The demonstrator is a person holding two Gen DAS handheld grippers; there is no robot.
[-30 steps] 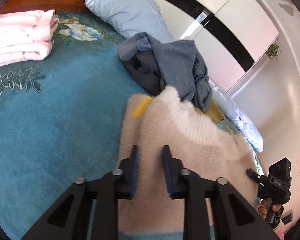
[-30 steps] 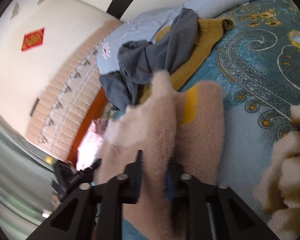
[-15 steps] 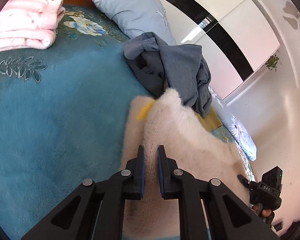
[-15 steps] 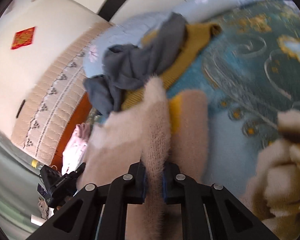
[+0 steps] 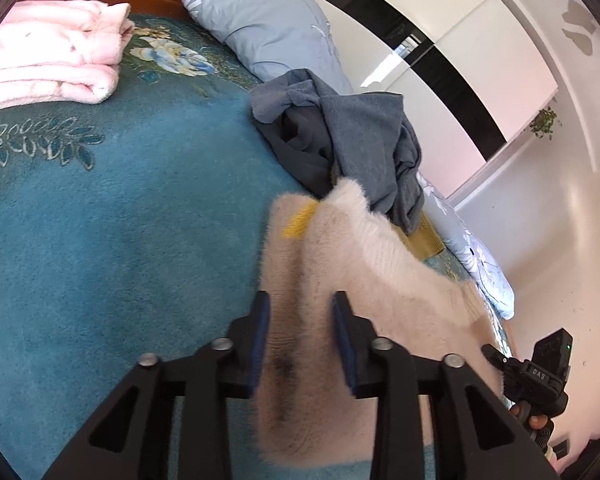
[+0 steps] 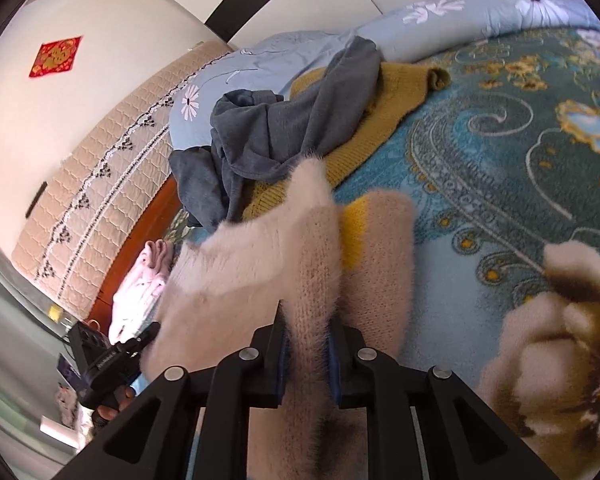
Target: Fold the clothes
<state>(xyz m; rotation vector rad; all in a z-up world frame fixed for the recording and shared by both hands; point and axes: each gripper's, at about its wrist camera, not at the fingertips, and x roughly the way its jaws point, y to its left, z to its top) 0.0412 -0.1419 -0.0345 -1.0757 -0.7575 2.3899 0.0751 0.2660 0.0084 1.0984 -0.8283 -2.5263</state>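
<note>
At the far left of the bed, a pink plush garment (image 5: 48, 56) is already stacked in neat folds on the teal floral blanket (image 5: 120, 220), so at least one piece is judged done. Further right, a grey sweatshirt (image 5: 356, 148) lies crumpled over a mustard knit (image 6: 364, 136), both unfolded and apparently still to be dealt with. The fuzzy beige sweater (image 5: 364, 280) is in hand: it is draped across the blanket's near edge, doubled over, with a yellow patch showing at the fold. The left gripper (image 5: 302, 344) is seen with its jaws apart, the fluffy pile lying between them without being pinched. The right gripper (image 6: 306, 356) is clamped on a raised ridge of the same sweater. Whether this fold is the last one cannot be told, as the sweater's lower part is hidden.
</note>
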